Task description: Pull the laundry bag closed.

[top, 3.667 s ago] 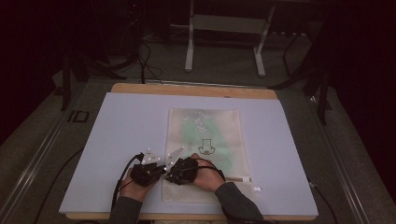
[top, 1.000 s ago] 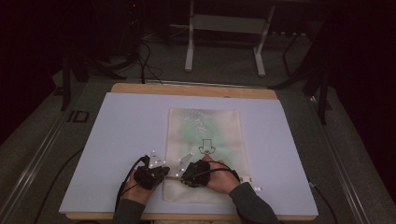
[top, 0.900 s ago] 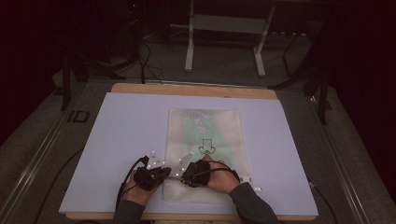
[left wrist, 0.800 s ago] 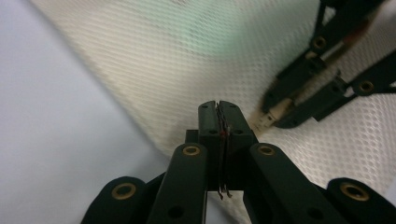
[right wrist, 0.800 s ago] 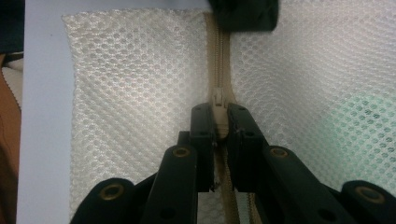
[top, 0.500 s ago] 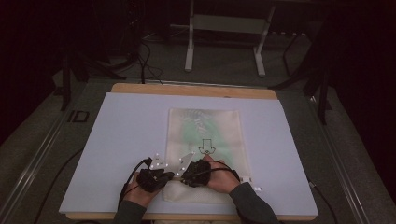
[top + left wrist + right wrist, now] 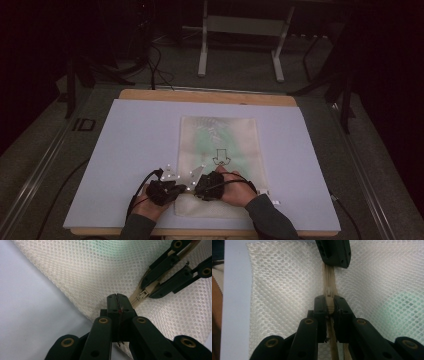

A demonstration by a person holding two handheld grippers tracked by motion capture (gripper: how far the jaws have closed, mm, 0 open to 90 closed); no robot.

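Note:
A white mesh bag [image 7: 220,145] with something green inside and a black arrow print lies flat on the pale mat [image 7: 125,150]. Its tan zipper [image 7: 329,277] runs along the near edge. My right gripper [image 7: 329,301] is shut on the zipper slider [image 7: 329,293]. My left gripper [image 7: 117,297] is shut on the mesh fabric just beside the zipper [image 7: 136,298], a short way from the slider [image 7: 145,293]. In the high view the left gripper [image 7: 181,189] and right gripper [image 7: 196,186] face each other, tips nearly touching, at the bag's near left corner.
The mat covers a wooden table [image 7: 200,95] whose near edge lies just below the hands. A small white tag [image 7: 275,202] lies by the bag's near right corner. Dark floor, cables and a metal stand [image 7: 240,30] sit beyond the table.
Both grippers have crept slightly right and toward the near edge, staying together at the bag's near end. The bag itself has not shifted.

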